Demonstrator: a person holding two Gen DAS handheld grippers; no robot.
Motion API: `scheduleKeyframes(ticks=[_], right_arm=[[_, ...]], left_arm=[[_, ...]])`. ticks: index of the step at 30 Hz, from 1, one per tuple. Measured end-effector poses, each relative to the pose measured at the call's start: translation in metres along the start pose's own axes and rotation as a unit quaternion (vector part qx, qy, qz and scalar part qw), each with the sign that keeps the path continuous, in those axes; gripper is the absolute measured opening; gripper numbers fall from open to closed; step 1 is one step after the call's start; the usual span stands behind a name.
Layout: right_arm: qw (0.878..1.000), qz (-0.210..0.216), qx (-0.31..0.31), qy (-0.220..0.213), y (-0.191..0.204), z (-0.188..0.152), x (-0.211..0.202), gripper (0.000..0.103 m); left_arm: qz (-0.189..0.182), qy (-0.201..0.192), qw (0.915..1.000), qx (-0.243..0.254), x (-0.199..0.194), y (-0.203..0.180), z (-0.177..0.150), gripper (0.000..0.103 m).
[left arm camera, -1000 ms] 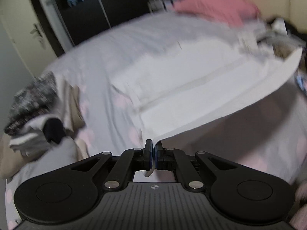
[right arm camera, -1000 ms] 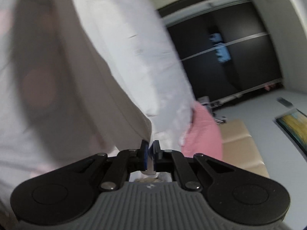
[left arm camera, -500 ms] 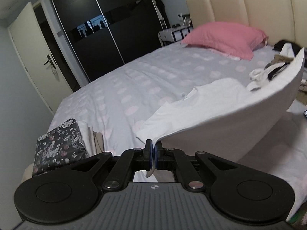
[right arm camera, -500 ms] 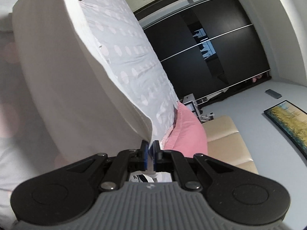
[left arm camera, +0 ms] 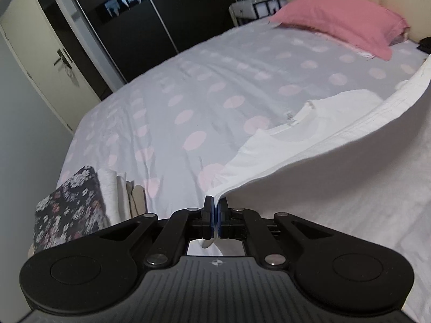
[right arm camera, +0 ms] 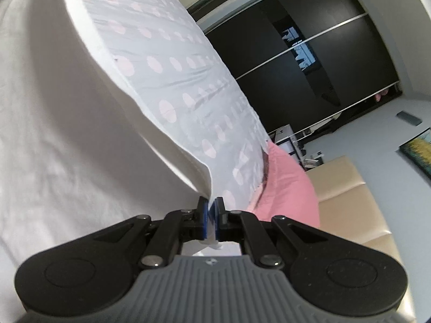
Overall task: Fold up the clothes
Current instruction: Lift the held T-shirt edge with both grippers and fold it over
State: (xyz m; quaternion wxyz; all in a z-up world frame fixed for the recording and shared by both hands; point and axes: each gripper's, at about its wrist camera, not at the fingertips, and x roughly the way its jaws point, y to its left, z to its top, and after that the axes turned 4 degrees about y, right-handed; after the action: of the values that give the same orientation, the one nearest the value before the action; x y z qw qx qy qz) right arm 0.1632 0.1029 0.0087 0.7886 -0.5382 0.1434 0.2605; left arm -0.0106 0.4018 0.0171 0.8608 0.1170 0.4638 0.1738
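Holding a white T-shirt (left arm camera: pixel 309 145) off the bed (left arm camera: pixel 215 80) by its hem, I have one corner in each tool. My left gripper (left arm camera: pixel 215 210) is pressed together on a hem corner, with cloth pinched between the blue pads. My right gripper (right arm camera: pixel 211 210) pinches the other corner (right arm camera: pixel 207 183); a slight gap shows between its pads, but fabric runs into it, so I read it as clamped on cloth. The lifted hem stretches between the two tools as a taut edge, while the collar end (left arm camera: pixel 299 118) lies on the dotted bedspread, well short of the pink pillow (left arm camera: pixel 342 18).

Handling, as I judge it: light, soft, thin cotton with no stiffness, so it sags wherever it is unsupported and billows if moved fast. It is not fragile or slippery, but a thin hem can creep out of a shallow pinch. The corners are the right grip points, far enough in to catch both layers. Keeping tension between the tools should let the fold land flat. A folded stack (left arm camera: pixel 70 204) with a floral piece on top sits near the bed's corner, clear of the shirt.
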Motion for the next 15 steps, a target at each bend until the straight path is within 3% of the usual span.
scheduleKeyframes(ticks=[9,15], right_arm=[[0.999,0.034,0.027,0.028,0.004,0.042,0.121,0.005],[0.997,0.047,0.02,0.061,0.03,0.057,0.203,0.005]], left_arm=[[0.012,0.066,0.9977,-0.009,0.114,0.016,0.054,0.001],[0.009,0.098,0.995,-0.018,0.183,0.021,0.062,0.001]])
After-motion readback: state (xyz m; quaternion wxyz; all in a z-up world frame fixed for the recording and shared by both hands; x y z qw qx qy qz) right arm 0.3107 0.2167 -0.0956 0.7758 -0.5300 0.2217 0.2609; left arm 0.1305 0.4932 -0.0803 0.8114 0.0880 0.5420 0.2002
